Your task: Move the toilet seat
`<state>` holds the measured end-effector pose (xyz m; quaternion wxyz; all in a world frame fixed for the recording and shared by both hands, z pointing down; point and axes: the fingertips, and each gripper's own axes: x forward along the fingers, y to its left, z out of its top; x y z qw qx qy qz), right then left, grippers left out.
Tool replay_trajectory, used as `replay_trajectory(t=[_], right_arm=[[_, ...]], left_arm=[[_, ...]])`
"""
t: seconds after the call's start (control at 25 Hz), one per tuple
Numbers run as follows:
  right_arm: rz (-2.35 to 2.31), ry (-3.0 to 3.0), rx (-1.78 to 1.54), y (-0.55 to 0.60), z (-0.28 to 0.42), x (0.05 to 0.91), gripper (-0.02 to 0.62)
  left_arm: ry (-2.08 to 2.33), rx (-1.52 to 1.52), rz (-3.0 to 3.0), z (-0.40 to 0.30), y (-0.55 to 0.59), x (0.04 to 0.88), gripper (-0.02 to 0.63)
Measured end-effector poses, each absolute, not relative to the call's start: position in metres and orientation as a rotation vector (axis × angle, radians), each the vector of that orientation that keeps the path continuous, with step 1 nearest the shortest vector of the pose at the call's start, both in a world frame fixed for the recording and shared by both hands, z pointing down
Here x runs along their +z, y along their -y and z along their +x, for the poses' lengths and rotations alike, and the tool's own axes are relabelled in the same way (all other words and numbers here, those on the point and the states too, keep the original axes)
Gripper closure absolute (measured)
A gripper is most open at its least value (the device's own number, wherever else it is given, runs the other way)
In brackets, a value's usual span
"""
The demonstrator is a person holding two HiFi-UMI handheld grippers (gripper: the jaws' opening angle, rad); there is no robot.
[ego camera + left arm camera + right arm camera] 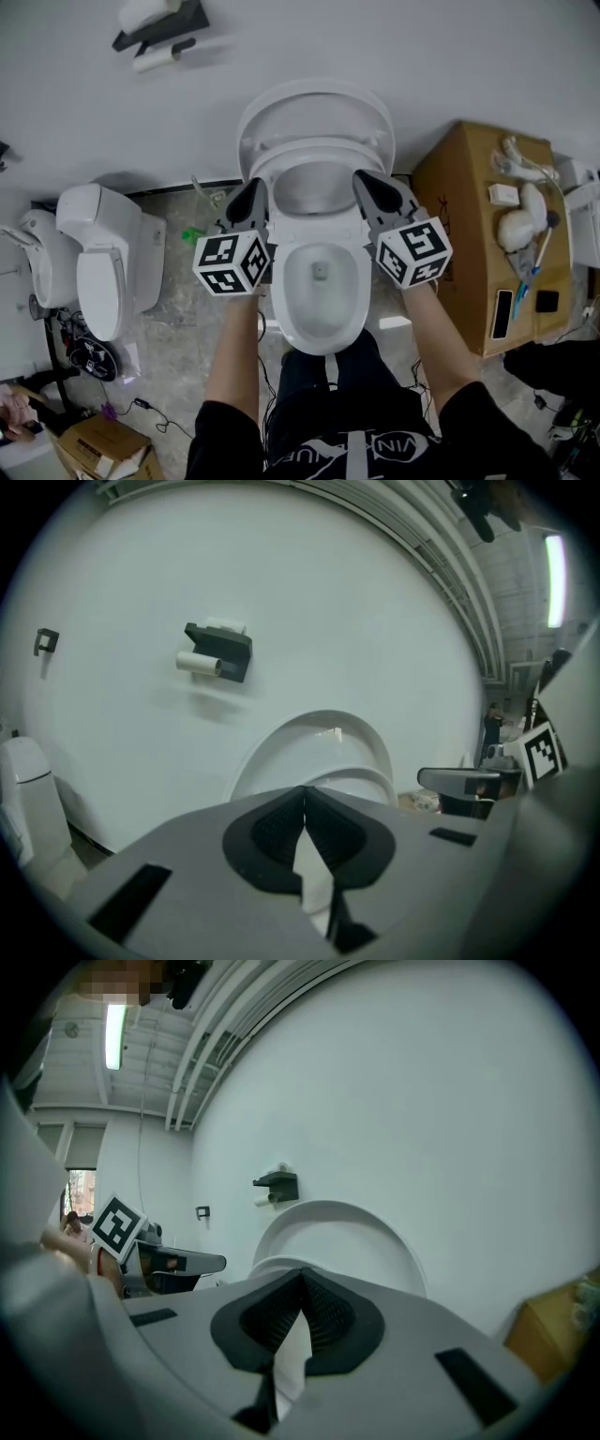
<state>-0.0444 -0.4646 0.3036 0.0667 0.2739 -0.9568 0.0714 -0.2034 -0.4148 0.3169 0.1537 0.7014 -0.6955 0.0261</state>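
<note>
Far left of the head view you've got a second toilet (pixel 98 262) sitting on the grey stone-look floor (pixel 178 328), with loose cables (pixel 141 405) trailing around it. Up in the upper left corner there's a dark paper holder (pixel 159 23) on the plain white wall (pixel 422 56).

Your left gripper (pixel 251 192) is clenched with nothing in it. In its own view the jaws meet tip to tip, and only white porcelain shows behind them. Its tips sit just beside the left edge of the toilet seat (pixel 319 155), but I can't tell if they actually touch.

The seat itself is dead centre of the frame. It's tipped up over the bowl (pixel 319 323), in front of the lid (pixel 314 105), which leans back on the wall.

Your right gripper (pixel 373 187) is the same story: jaws pressed together, empty, just beside the seat's right edge.

At the right of the frame there's a cardboard box (pixel 459 187) against the wall, with a few white bits lying on top.
</note>
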Motion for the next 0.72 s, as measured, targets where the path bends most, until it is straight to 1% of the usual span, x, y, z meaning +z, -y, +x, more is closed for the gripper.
replay_trajectory(t=[0.72], right_arm=[[0.742, 2.976, 0.147, 0.388, -0.025, 0.249, 0.588]], left_arm=[[2.021, 0.067, 2.178, -0.167, 0.339, 0.257, 0.603]])
